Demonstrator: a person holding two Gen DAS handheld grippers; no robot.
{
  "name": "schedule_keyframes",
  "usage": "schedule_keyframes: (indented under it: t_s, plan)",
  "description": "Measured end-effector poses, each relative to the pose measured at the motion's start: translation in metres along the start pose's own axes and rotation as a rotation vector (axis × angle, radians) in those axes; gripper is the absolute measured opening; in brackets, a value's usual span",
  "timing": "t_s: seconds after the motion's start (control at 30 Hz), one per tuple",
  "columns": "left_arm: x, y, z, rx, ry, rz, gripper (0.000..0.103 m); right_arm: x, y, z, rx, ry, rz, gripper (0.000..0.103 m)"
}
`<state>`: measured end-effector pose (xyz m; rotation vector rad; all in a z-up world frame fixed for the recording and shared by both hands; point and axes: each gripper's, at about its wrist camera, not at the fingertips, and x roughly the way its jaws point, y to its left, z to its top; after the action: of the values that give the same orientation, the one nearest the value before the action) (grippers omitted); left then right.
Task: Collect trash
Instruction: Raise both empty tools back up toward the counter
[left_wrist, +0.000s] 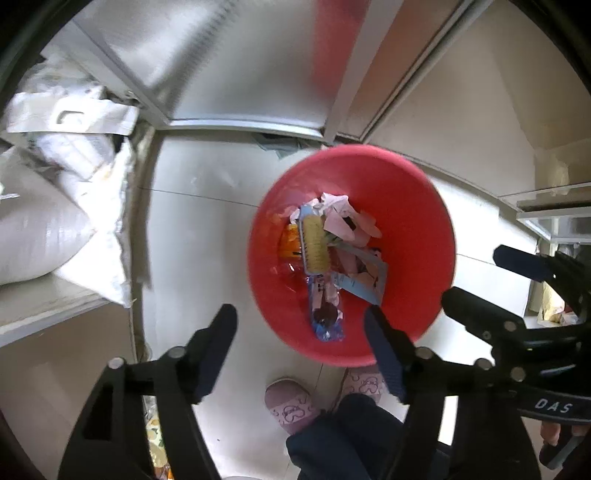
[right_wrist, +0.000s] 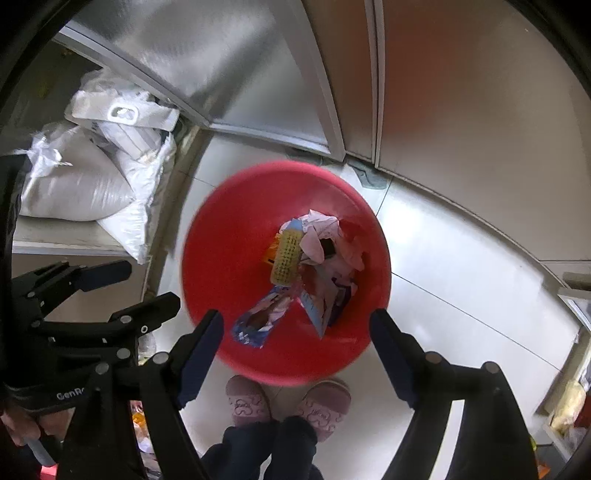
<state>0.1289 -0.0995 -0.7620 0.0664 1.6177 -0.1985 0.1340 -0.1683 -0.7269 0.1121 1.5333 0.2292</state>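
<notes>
Both the left gripper (left_wrist: 301, 323) and the right gripper (right_wrist: 295, 326) hang with jaws spread and empty above the red bin (right_wrist: 221, 221) of wrappers (right_wrist: 258, 321); white sacks (right_wrist: 74, 192) and pink slippers (right_wrist: 247, 402) flank it on the floor (right_wrist: 443, 258).

bin (right_wrist: 236, 236) on floor (right_wrist: 461, 266) | wrappers (right_wrist: 258, 321) in bin | slippers (right_wrist: 247, 402) before bin | sacks (right_wrist: 74, 192) left

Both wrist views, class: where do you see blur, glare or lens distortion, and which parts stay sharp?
Left wrist view: the red bin has a smeared rim, the wall above is streaked, straight frames bow, and the left gripper stays sharp. Right wrist view: the bin's rim is also blurred, the floor tiles show glare, and the right gripper is crisp.
</notes>
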Motion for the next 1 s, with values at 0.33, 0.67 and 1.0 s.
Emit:
schedule_keyframes:
  t_s: [0.33, 0.67, 1.0]
  plan:
    - [-0.167, 0.007, -0.026, -0.039, -0.118, 0.033, 0.089, -0.151, 0.051, -0.008, -0.007, -0.103, -0.029, 0.098]
    - [-0.357, -0.011, -0.057, -0.03, -0.268, 0.035, 0.102, -0.331, 0.097, -0.025, -0.089, -0.257, -0.075, 0.102]
    - [-0.51, -0.039, -0.083, -0.014, -0.446, 0.016, 0.102, -0.467, 0.115, -0.052, -0.074, -0.434, -0.059, 0.102]
